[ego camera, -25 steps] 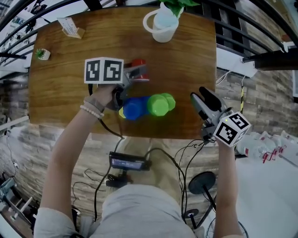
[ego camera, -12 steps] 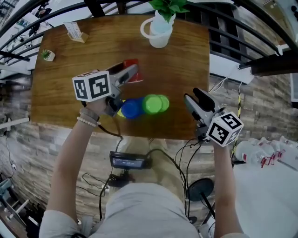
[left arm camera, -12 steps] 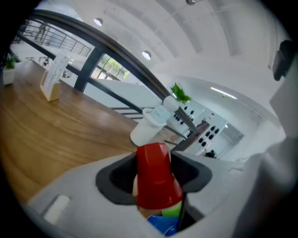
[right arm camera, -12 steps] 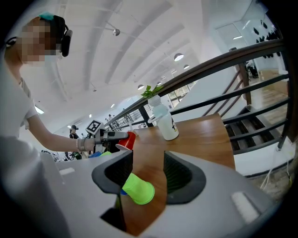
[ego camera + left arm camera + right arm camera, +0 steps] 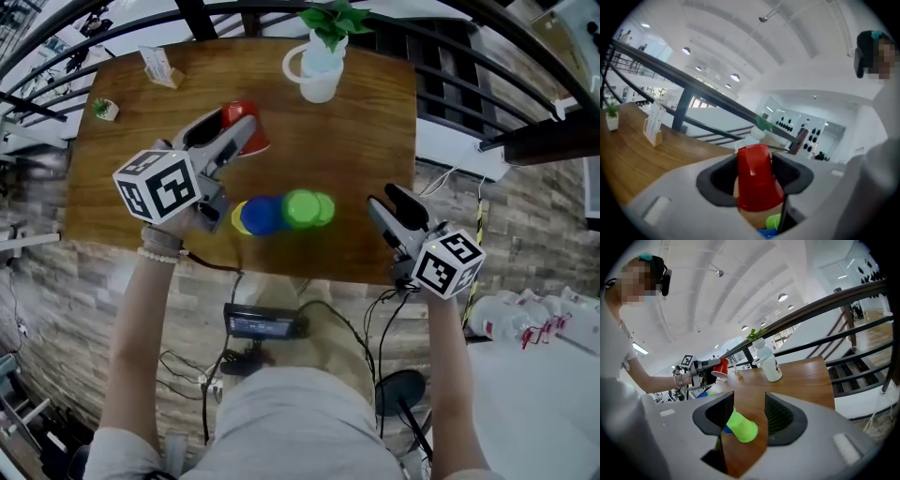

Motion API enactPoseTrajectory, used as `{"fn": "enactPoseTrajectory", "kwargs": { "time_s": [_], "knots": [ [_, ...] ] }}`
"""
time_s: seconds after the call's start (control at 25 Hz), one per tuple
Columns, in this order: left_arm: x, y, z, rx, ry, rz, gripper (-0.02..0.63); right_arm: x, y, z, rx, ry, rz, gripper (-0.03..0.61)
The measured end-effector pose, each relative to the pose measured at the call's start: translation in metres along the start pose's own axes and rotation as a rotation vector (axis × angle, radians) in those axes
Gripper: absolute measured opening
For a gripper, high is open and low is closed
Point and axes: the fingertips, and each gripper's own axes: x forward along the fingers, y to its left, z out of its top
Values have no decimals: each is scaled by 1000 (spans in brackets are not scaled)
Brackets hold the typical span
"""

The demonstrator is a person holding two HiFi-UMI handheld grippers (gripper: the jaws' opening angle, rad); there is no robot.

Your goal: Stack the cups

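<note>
One red cup (image 5: 758,180) clamped in left gripper (image 5: 236,134) fingers, just closed, above table (image 5: 356,131); right gripper (image 5: 382,199) gaping, empty, by front edge.

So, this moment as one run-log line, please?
left gripper: jaws just closing, shut on red cup, above table | right gripper: open, empty | green cup, blue cup: lying on table

Brown wooden table (image 5: 356,141) with rounded corners. Near the front edge, green cup (image 5: 305,208), blue cup (image 5: 261,215) and yellow cup (image 5: 238,217) lying on their sides in one touching row. At the far edge, white jug (image 5: 317,70) holding a leafy plant; far left, card stand (image 5: 157,66) and tiny potted plant (image 5: 105,109).
</note>
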Motion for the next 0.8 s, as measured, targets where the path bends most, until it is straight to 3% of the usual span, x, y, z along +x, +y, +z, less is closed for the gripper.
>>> {"fn": "enactPoseTrajectory", "kwargs": {
  "time_s": [0.4,0.8],
  "knots": [
    [-40,-72,42,209,-146,-56,225,-3,17,8,-35,-15,61,195],
    [-59,-120,13,372,-160,-79,225,-5,31,3,-67,15,110,195]
  ]
}}
